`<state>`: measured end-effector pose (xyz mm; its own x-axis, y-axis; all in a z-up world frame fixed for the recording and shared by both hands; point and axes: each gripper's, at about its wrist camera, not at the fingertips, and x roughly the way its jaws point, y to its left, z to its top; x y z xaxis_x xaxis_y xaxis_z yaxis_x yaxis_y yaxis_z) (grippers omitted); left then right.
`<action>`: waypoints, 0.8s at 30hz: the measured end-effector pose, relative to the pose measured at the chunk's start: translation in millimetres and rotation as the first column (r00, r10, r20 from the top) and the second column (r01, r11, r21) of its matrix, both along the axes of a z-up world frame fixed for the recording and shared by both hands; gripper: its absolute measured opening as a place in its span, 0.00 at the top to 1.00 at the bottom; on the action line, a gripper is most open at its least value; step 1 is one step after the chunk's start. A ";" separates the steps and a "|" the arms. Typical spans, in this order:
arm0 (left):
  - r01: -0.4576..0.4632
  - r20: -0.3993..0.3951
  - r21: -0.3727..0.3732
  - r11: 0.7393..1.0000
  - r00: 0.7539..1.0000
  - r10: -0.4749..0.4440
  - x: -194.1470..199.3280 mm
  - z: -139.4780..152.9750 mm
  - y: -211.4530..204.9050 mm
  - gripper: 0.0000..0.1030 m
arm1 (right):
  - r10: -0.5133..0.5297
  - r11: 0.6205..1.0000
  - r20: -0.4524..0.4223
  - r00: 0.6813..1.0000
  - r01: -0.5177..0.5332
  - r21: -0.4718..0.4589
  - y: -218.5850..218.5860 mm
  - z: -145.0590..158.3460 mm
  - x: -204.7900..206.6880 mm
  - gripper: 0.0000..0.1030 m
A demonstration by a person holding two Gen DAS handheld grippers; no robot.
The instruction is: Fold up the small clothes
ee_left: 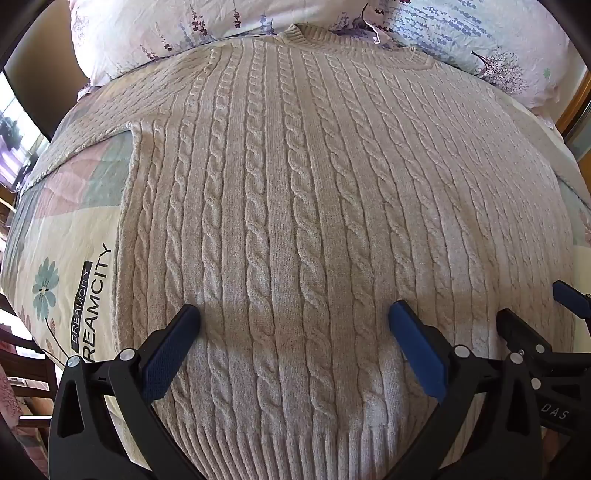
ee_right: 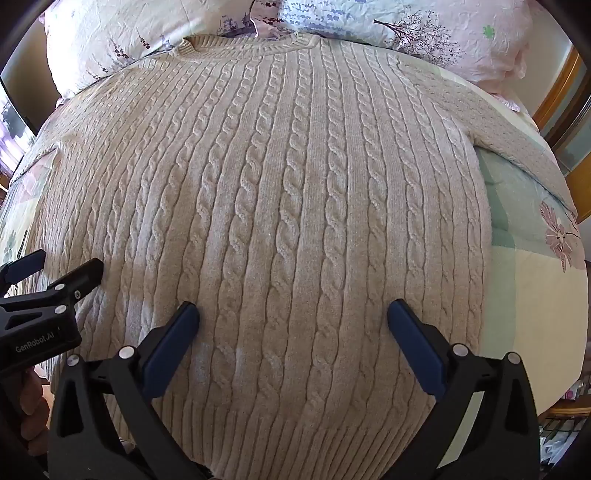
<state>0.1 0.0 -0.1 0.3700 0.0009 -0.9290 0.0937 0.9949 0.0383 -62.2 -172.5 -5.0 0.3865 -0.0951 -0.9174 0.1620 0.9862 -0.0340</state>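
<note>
A cream cable-knit sweater (ee_left: 295, 192) is seen spread flat, front up, on a bed covered by a patterned quilt (ee_left: 70, 236); the ribbed hem lies near, the collar far, against the floral pillows (ee_left: 155, 33). At the left, the left sleeve (ee_left: 88, 122) is laid out sideways over the quilt toward the left edge of the bed. The left tongs (ee_left: 293, 314) are held just above the lower left body of the sweater, spread wide, with nothing gripped. The right tongs (ee_right: 293, 310) hover over the lower right body, equally wide apart and empty. At the far right, the right sleeve (ee_right: 517, 122) is extended toward the bed's right edge. No fold is judged to have been made yet. The knit is judged to be soft, thick and fairly heavy for clothing, non-slippery, stretchy and prone to sagging if lifted at one point. A hold is best taken at each sleeve cuff or shoulder seam, both layers pinched, so the sleeves can be brought across the body first.
</note>
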 end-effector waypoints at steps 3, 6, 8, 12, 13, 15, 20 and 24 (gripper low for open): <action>0.000 0.000 0.000 1.000 1.000 0.000 -0.1 0.0 0.0 0.01 | 0.000 1.000 0.000 1.000 0.000 0.000 0.0 0.0 0.1 0.02; 0.000 0.001 0.000 1.000 1.000 0.000 -0.1 0.0 0.1 0.01 | 0.000 1.000 0.000 1.000 0.000 0.000 0.0 0.0 0.0 0.02; 0.000 0.002 0.000 1.000 1.000 0.000 -0.1 0.0 0.1 0.01 | 0.000 1.000 0.000 1.000 0.000 0.000 0.0 0.0 0.0 0.02; 0.000 0.004 0.000 1.000 1.000 0.000 -0.3 0.1 -0.2 0.01 | 0.001 1.000 0.001 1.000 -0.001 0.000 0.0 0.2 0.4 0.02; 0.000 0.003 0.001 1.000 1.000 0.000 0.1 0.2 -0.4 0.01 | 0.000 1.000 0.001 1.000 0.000 0.000 0.0 0.2 0.3 0.02; 0.000 0.003 0.001 1.000 1.000 0.000 0.2 0.3 -0.9 0.01 | 0.000 1.000 0.001 1.000 0.000 0.000 0.0 0.2 0.3 0.02; 0.000 0.004 0.001 1.000 1.000 0.000 -0.9 1.6 -2.0 0.01 | 0.000 1.000 0.001 1.000 0.000 0.000 0.0 0.2 0.3 0.02; 0.001 0.005 0.001 1.000 1.000 -0.001 -1.9 -0.5 1.3 0.01 | 0.000 1.000 0.001 1.000 0.000 -0.001 -0.3 -0.2 0.5 0.02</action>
